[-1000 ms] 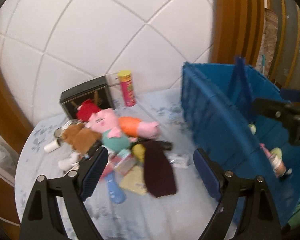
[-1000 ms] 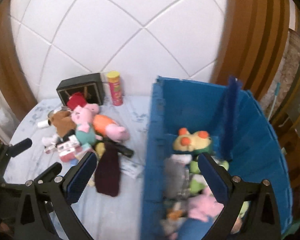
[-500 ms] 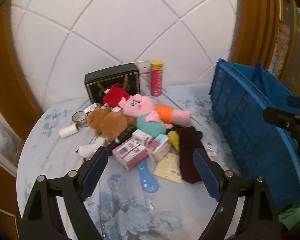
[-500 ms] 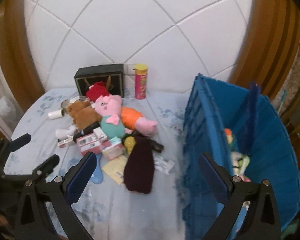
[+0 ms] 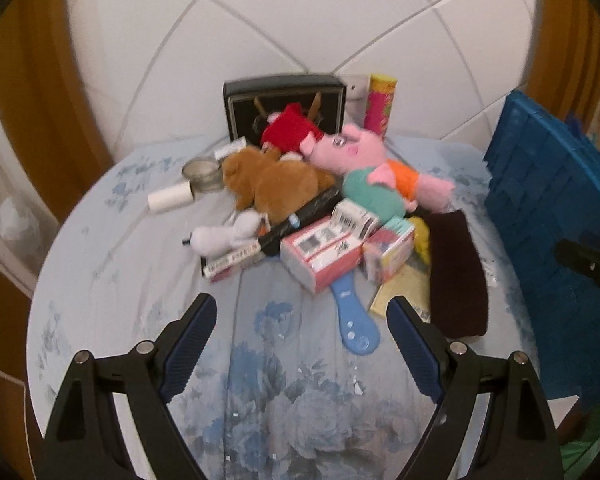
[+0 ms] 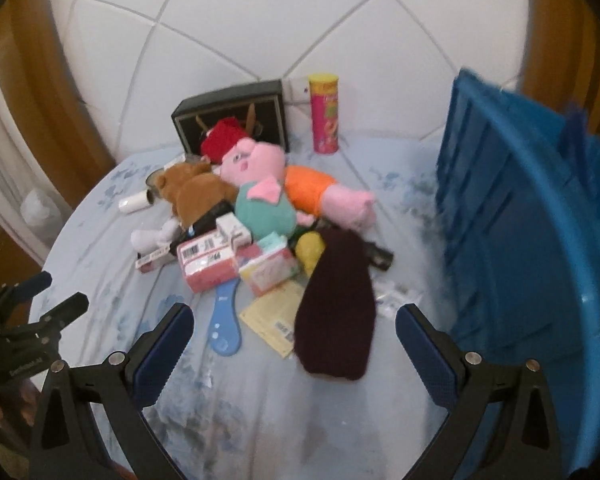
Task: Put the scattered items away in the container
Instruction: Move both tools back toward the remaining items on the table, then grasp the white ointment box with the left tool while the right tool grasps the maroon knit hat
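A pile of items lies on the round table: a pink pig plush (image 5: pixel 352 148) (image 6: pixel 256 160), a brown plush (image 5: pixel 276 180) (image 6: pixel 196 192), a pink box (image 5: pixel 324 252) (image 6: pixel 208 264), a blue paddle brush (image 5: pixel 352 316) (image 6: pixel 224 324), and a dark knit piece (image 5: pixel 456 276) (image 6: pixel 336 304). The blue crate (image 5: pixel 552 216) (image 6: pixel 516 232) stands at the right. My left gripper (image 5: pixel 300 332) is open and empty, in front of the pile. My right gripper (image 6: pixel 296 340) is open and empty, just before the knit piece.
A black box (image 5: pixel 284 100) and a pink chip can (image 5: pixel 378 104) stand by the tiled wall. A glass jar (image 5: pixel 202 174) and a white roll (image 5: pixel 170 198) lie at the left. The left gripper shows at the right wrist view's left edge (image 6: pixel 24 320). Table edge (image 5: pixel 60 240) curves left.
Both grippers have swung left, away from the crate and toward the pile. The crate's inside has left both views. Both stay open.
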### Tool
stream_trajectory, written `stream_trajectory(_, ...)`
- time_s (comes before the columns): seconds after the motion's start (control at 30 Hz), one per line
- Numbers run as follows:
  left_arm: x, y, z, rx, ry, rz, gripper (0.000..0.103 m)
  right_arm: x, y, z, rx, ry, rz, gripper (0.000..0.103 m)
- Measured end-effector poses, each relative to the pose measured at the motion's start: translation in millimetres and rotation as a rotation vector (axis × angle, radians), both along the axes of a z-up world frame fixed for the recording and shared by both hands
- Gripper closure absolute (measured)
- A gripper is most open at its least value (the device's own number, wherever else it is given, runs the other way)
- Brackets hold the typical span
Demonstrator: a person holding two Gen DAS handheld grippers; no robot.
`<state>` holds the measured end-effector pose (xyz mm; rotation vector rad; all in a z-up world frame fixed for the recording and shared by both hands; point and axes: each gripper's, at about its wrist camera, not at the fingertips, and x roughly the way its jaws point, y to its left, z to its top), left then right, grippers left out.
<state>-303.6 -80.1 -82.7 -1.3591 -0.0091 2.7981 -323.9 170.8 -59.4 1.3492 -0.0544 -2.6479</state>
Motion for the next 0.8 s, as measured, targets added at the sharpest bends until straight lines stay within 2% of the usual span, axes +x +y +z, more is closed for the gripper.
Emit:
stream_trajectory(0.23, -10.1, 7.6, -51.2, 0.007, -0.085, 0.028, 0.016, -18.2, 15.7, -66.7, -0.028, -0.09, -0.012, 0.001)
stream_trajectory(0.4, -16.4, -5.3, -72.7, 0.02, -0.127, 0.058, 0.016, -19.6, 24.0, -96.2, -0.048, -0.133, -0.04, 0.001)
stream_trajectory(0.57, -25.6, -43.0, -87.5, -0.012, -0.136, 0.08, 0.016, -21.6, 26.2, -128.4, -0.062, -0.212, -0.082, 0.0)
stream_trajectory(0.8, -50.8, -101.9, -110.6, -0.037, -0.151, 0.089, 0.015, -26.5, 26.1, -152.5, -0.056, -0.233, -0.193, 0.0)
